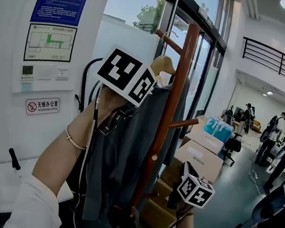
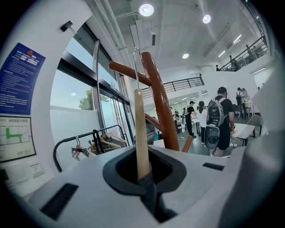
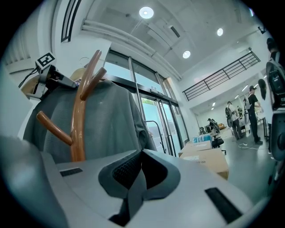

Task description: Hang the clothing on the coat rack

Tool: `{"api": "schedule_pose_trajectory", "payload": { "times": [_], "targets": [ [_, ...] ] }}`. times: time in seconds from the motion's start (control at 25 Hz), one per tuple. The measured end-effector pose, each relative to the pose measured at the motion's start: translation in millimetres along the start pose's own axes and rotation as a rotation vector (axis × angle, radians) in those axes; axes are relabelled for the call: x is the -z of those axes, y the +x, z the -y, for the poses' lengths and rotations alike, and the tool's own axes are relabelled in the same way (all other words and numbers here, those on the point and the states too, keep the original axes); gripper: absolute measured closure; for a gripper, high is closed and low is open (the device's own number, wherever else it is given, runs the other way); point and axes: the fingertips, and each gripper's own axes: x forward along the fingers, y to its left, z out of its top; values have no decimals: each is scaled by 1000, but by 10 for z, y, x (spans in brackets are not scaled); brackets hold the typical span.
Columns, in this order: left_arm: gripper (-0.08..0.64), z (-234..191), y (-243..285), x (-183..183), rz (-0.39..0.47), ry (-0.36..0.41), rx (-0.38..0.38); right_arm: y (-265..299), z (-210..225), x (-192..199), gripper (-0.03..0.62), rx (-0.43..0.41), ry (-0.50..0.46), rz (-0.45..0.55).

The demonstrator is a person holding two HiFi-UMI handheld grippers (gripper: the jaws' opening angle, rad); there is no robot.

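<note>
**Hanging stage, entrance hall.** A wooden hanger [image 2: 141, 133] carrying a grey garment [image 1: 122, 154] is shown held high against the upper left of the brown coat rack [image 1: 171, 104]. The left gripper [image 2: 142, 178] is clenched on the hanger. In the left gripper view its jaws are seen closed on the hanger's thin wooden edge, with a fold of grey cloth pinched at the base. The wire hook [image 2: 135, 62] is seen crossing in front of the rack's upper peg [image 2: 127, 72]. Whether it rests on the peg cannot be told. The garment is draped down the left side of the pole, below the hanger.

The right gripper [image 3: 136, 178] is held low, to the right of the rack and apart from the garment. Its jaws are drawn together with nothing between them. In its view the rack and the grey garment are seen beyond the jaws, with the left gripper at the top left.

Stacked cardboard boxes [image 1: 199, 158] are placed on the floor right of the rack. Their flaps are closed, so no contents can be made out. A blue wrapped pack [image 1: 217, 128] is laid on top of the far box. A black garment rail [image 2: 89, 142] bearing hangers is visible by the white wall on the left. Several persons are seen far off on the right.
</note>
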Motion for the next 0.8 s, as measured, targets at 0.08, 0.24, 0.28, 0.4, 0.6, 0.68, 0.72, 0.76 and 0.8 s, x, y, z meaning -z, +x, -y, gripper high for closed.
{"api": "schedule_pose_trajectory", "payload": {
  "times": [0.08, 0.24, 0.28, 0.4, 0.6, 0.68, 0.72, 0.76, 0.8],
  "targets": [
    [540, -5, 16, -35, -16, 0, 3, 0, 15, 17, 569, -1, 7, -3],
    [540, -7, 83, -92, -36, 10, -1, 21, 24, 47, 569, -4, 16, -8],
    [540, -6, 106, -104, -41, 12, -2, 24, 31, 50, 569, -4, 17, -8],
    [540, 2, 168, -108, -55, 14, 0, 24, 57, 58, 569, -3, 25, -8],
    [540, 39, 273, 67, -95, -15, 41, 35, 147, 136, 569, 5, 42, -15],
    [540, 71, 326, 155, -111, -9, 53, 47, 176, 179, 569, 9, 53, -20],
    [540, 85, 352, 186, -114, -1, 53, 59, 182, 201, 569, 9, 57, -22],
    [540, 92, 371, 202, -112, 7, 51, 75, 181, 220, 569, 9, 60, -25],
    [540, 89, 383, 205, -107, 14, 47, 96, 174, 236, 569, 7, 63, -28]
  ]
}}
